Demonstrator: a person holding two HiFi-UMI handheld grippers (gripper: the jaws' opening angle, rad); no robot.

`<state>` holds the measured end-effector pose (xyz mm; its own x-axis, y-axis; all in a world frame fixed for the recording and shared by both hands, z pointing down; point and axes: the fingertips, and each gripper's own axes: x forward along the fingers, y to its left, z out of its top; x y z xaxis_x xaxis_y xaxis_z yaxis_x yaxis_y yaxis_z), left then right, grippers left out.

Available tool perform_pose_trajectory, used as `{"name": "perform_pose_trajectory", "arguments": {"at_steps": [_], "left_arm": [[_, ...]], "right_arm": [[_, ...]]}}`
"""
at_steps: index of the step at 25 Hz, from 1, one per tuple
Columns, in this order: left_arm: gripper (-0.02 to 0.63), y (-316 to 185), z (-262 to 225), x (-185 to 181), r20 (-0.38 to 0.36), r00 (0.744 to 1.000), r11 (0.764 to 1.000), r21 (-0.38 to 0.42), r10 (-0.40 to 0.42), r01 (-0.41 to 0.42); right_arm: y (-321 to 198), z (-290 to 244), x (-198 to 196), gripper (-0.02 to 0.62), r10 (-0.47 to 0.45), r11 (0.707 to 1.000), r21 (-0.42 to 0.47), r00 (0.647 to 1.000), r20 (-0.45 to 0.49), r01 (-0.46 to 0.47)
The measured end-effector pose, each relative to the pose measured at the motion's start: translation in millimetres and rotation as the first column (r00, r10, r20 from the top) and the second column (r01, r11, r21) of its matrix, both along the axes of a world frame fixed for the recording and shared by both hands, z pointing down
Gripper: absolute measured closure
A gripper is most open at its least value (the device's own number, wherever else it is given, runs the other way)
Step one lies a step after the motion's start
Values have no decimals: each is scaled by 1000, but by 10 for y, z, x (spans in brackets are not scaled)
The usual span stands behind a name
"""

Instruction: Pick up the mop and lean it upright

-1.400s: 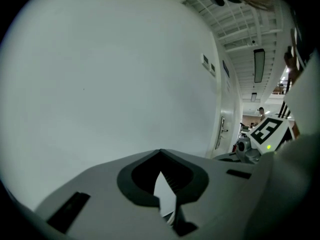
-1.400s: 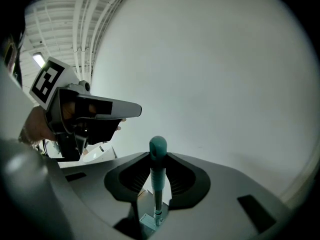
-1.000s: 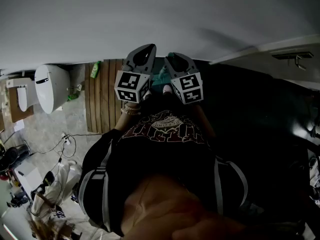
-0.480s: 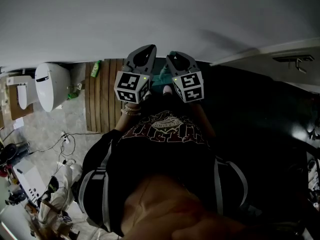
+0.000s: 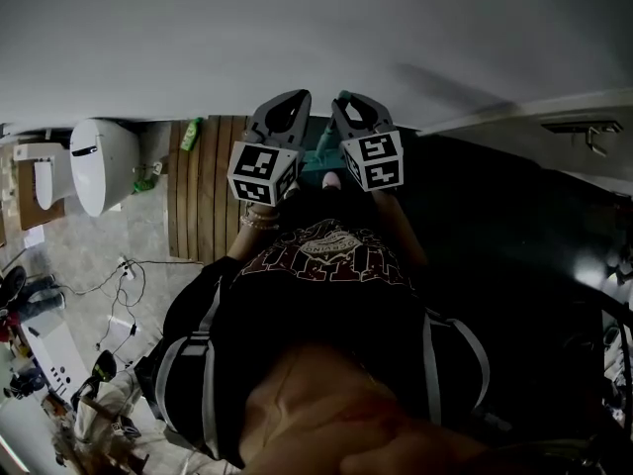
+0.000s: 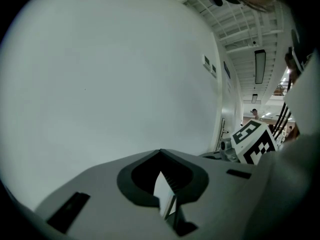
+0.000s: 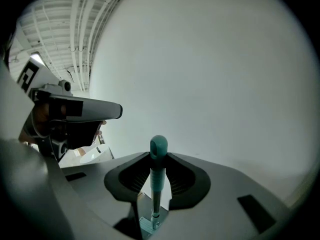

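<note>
The mop [image 7: 158,176] shows only its teal handle top in the right gripper view; the lower shaft sinks behind the right gripper [image 7: 159,159] and the mop head is out of sight. In the head view only a teal scrap shows beside the left gripper [image 5: 285,102]. The person's torso [image 5: 316,344] hides the floor below, and the clutter [image 5: 59,364] at the left edge is too small to identify
</note>
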<state>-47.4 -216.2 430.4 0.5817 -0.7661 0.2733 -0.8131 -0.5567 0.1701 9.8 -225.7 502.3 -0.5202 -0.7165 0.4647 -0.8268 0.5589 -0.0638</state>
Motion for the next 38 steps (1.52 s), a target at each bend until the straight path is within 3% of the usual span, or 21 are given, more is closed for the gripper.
{"name": "perform_pose_trajectory", "arguments": {"at_steps": [18, 32, 38], "left_arm": [[560, -144, 15, -169, -12, 999, 999, -15, -50, 50], [560, -199, -122, -169, 10, 997, 997, 30, -70, 70], [560, -314, -87, -378, 5, 997, 997, 27, -74, 74]], "right_arm": [[-540, 99, -3, 486, 20, 1000, -2, 1000, 5, -20], [-850, 122, 121, 486, 63, 998, -21, 998, 5, -63], [-1031, 191, -38, 486, 78, 996, -34, 997, 2, -78]]}}
